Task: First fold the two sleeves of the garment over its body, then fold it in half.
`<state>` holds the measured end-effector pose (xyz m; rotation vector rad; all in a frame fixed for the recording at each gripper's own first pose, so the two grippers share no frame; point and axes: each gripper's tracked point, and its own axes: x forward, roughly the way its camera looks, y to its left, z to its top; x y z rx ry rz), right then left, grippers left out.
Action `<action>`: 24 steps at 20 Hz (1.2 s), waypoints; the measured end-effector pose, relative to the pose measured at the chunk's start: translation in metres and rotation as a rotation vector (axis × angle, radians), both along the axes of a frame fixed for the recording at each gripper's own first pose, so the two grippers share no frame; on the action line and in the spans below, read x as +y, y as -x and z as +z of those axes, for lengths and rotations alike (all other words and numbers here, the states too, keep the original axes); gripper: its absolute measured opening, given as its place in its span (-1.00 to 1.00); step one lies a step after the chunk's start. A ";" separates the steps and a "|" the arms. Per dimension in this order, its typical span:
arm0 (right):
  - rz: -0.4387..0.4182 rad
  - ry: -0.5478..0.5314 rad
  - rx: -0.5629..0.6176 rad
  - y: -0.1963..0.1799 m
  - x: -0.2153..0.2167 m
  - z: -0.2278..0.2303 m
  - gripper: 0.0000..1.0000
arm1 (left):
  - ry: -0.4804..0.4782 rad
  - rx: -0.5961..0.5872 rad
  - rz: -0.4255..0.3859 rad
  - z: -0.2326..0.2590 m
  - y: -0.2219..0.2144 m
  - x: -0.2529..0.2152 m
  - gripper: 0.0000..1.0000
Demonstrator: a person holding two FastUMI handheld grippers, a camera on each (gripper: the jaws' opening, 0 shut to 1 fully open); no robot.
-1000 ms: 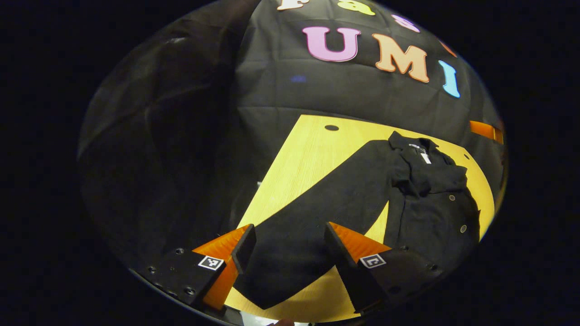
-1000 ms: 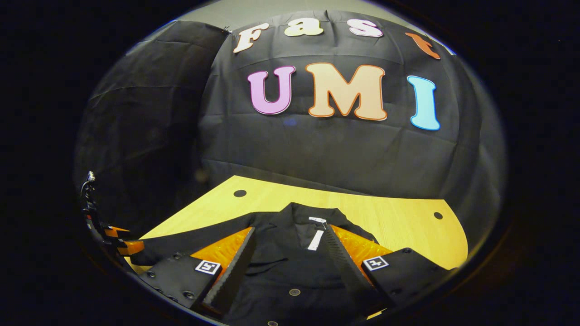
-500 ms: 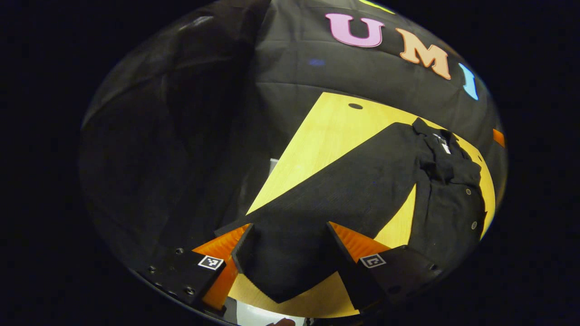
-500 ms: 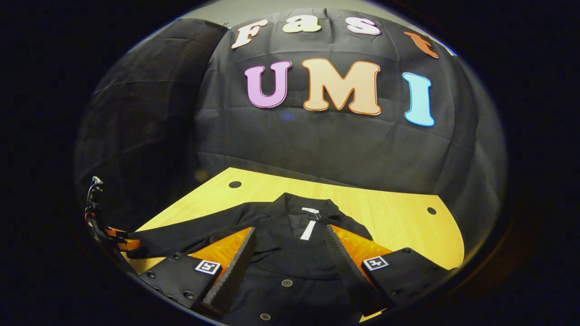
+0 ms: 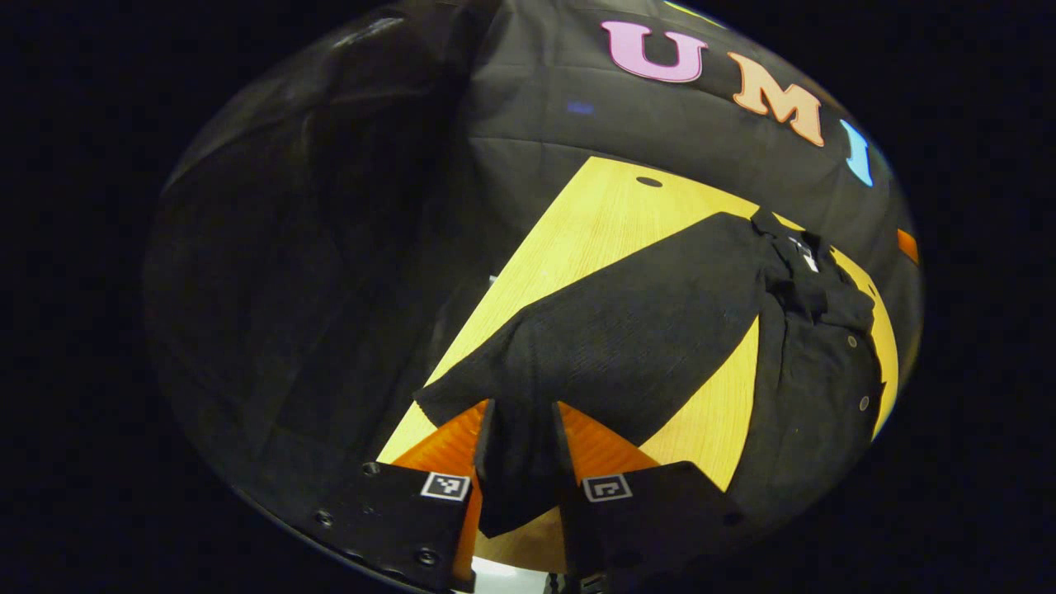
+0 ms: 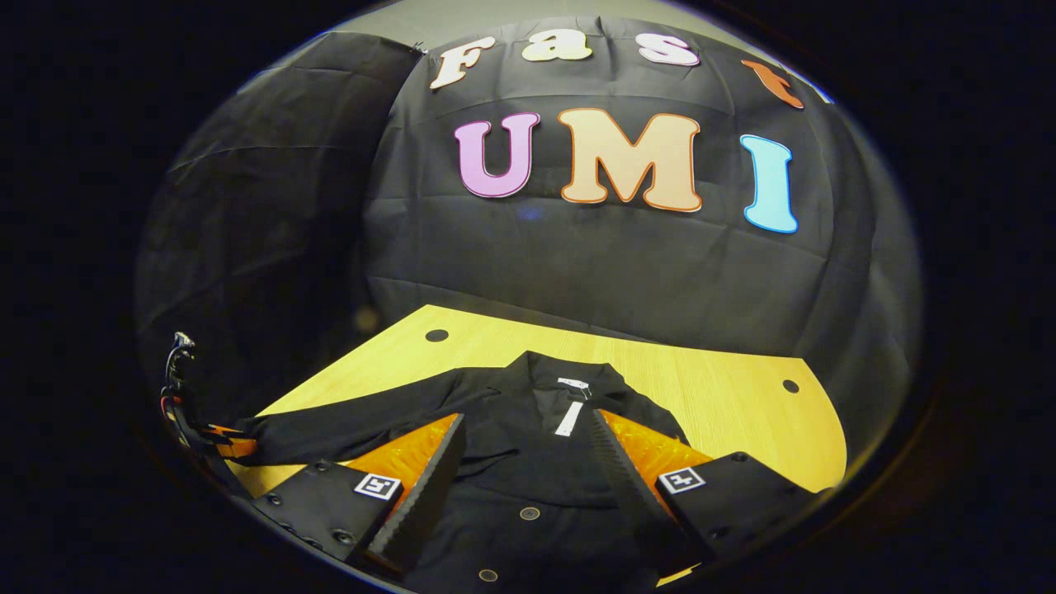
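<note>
A black buttoned shirt lies flat on the yellow wooden table, collar toward the wall. One long sleeve stretches from its shoulder toward me. My left gripper is shut on the cuff end of that sleeve, with cloth bunched between both fingers. In the right gripper view my right gripper hovers open over the shirt's chest, its fingers either side of the button line and below the collar. The stretched sleeve runs left to the left gripper at the table's edge.
The table's bare wood lies beyond and right of the collar, with small round holes near its back corners. Black cloth walls close in behind and to the left. The table's near left edge runs beside the cuff.
My left gripper went from wide open around the cuff to shut on it, and the cuff end has bunched up. My right gripper has hardly moved.
</note>
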<state>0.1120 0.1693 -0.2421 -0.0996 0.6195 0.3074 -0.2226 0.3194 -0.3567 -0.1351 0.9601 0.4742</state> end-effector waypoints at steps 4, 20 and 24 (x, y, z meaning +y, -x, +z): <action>-0.017 -0.013 -0.008 0.005 -0.015 0.004 0.95 | 0.060 -0.028 0.076 0.007 -0.002 -0.003 -1.00; -0.182 -0.094 0.003 0.040 -0.140 0.001 0.95 | -0.140 -0.234 -0.194 0.133 -0.156 -0.069 -1.00; -0.232 -0.115 -0.001 0.045 -0.183 0.002 0.94 | -0.128 -0.283 -0.261 0.147 -0.195 -0.117 -1.00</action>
